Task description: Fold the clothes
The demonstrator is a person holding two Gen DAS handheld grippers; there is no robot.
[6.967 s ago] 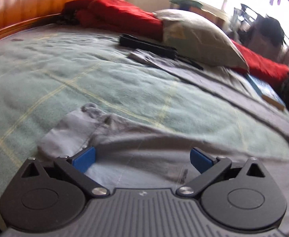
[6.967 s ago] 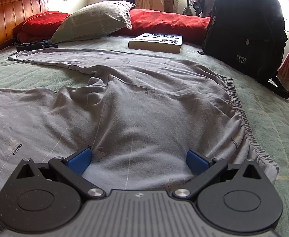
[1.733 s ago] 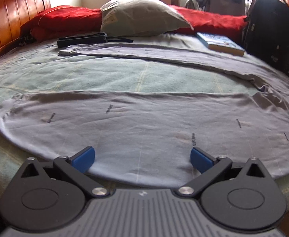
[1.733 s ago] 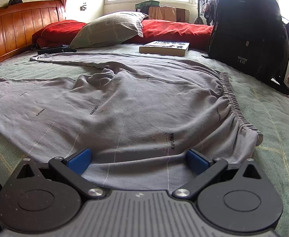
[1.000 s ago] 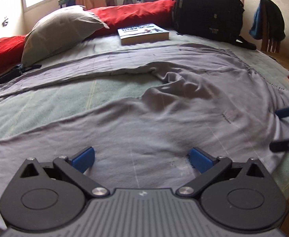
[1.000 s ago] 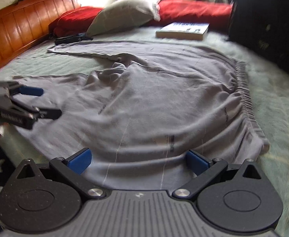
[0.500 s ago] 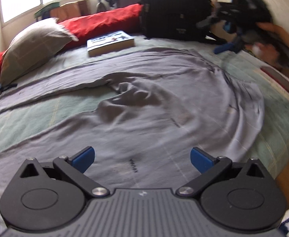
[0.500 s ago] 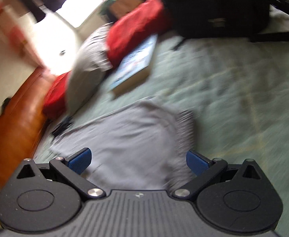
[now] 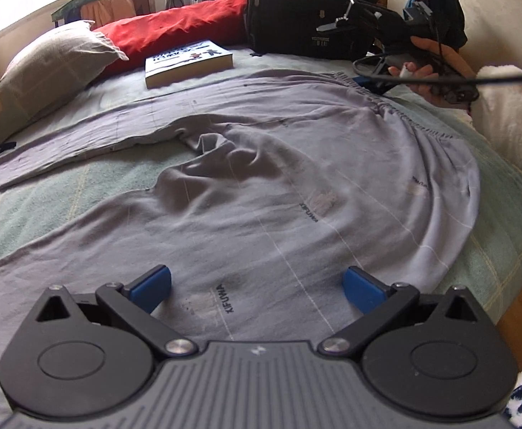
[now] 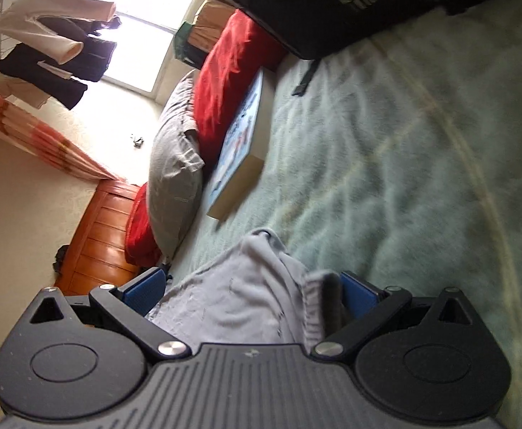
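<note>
Right tool (image 10: 250, 286), turned sideways, has the trousers' (image 9: 278, 186) waistband corner between wide-spread fingers, not yet pinched. Left tool (image 9: 257, 286) hovers wide open, empty, over the near leg. Next, likely: close on the waistband.

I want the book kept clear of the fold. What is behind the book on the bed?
Behind the book lie a red blanket and a black backpack. Whatever sits behind those is hidden.

Home bedroom: bed (image 9: 28, 214), pillow (image 9: 46, 71), wooden headboard (image 10: 100, 236).
</note>
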